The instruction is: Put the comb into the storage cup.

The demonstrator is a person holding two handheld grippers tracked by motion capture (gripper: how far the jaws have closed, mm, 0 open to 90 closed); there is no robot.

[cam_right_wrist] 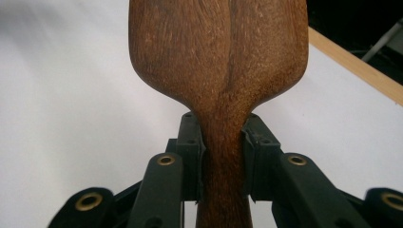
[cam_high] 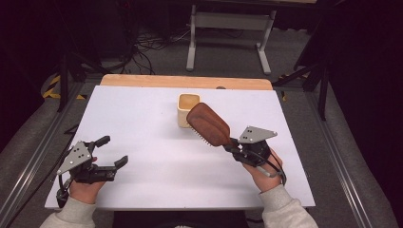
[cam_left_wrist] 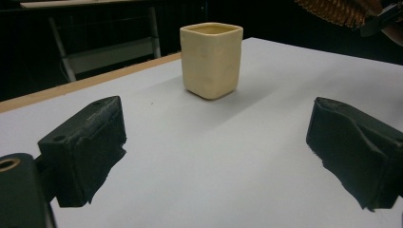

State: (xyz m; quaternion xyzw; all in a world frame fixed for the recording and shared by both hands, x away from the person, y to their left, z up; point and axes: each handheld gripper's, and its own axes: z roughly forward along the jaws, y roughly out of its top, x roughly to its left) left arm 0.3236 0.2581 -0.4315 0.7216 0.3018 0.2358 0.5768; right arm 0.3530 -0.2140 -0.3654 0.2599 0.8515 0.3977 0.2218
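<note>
White table (cam_high: 142, 123) carries a cream cup (cam_high: 187, 109) at twelve o'clock. Right gripper (cam_high: 236, 146) clamps the wooden hairbrush (cam_high: 208, 124) by its neck, head lifted beside the cup; lower it in slowly, keeping it straight. Left gripper (cam_high: 111, 151) rests wide, empty, at eight o'clock.

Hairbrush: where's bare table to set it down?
Free: the wide white stretch between the left gripper and right gripper, in front of the cup; also the table left of the cup. Crowded: around the cup, where the hairbrush hangs in the right jaws.
</note>
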